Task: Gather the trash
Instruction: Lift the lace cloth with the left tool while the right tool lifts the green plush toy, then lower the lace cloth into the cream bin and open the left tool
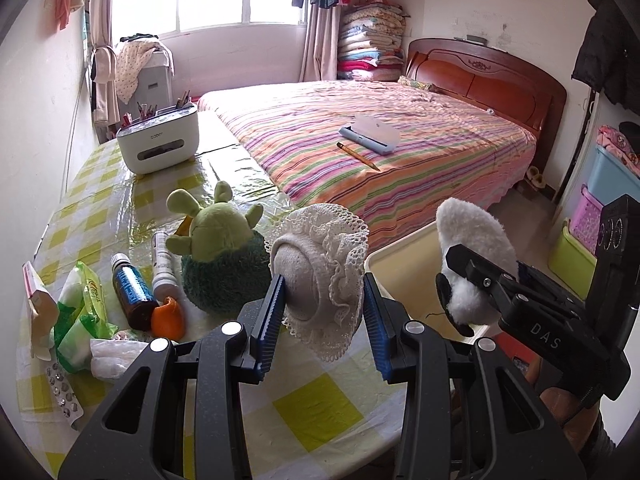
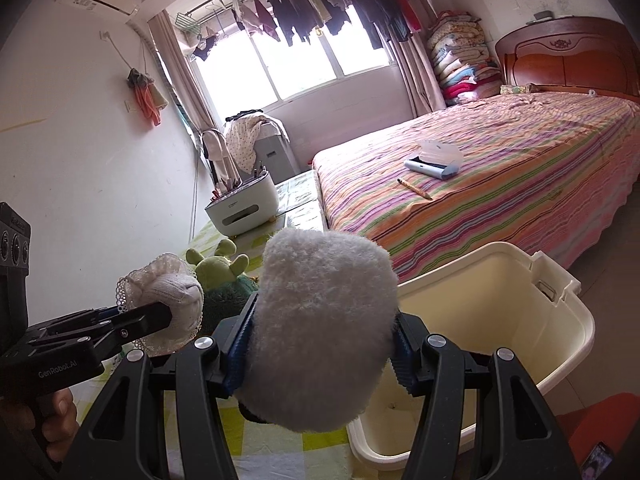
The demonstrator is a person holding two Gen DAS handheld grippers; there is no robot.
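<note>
My left gripper point(image 1: 324, 312) is shut on a white lace-trimmed sock point(image 1: 320, 276), held above the checked table; it also shows in the right wrist view point(image 2: 168, 304). My right gripper point(image 2: 320, 340) is shut on a fluffy white sock with a black patch point(image 2: 324, 320), held over the near rim of a cream plastic bin point(image 2: 500, 320). In the left wrist view the fluffy sock point(image 1: 472, 248) and the right gripper point(image 1: 460, 276) hang above the bin point(image 1: 400, 264), right of the table.
On the table point(image 1: 312, 404) lie a green plush toy point(image 1: 216, 252), a brown bottle point(image 1: 132, 292), a white bottle point(image 1: 164, 264), an orange scrap point(image 1: 168, 318), green wrappers point(image 1: 84, 320), crumpled tissue point(image 1: 112, 354), a blister pack point(image 1: 62, 394) and a tissue box point(image 1: 160, 140). A striped bed point(image 1: 380, 148) stands behind.
</note>
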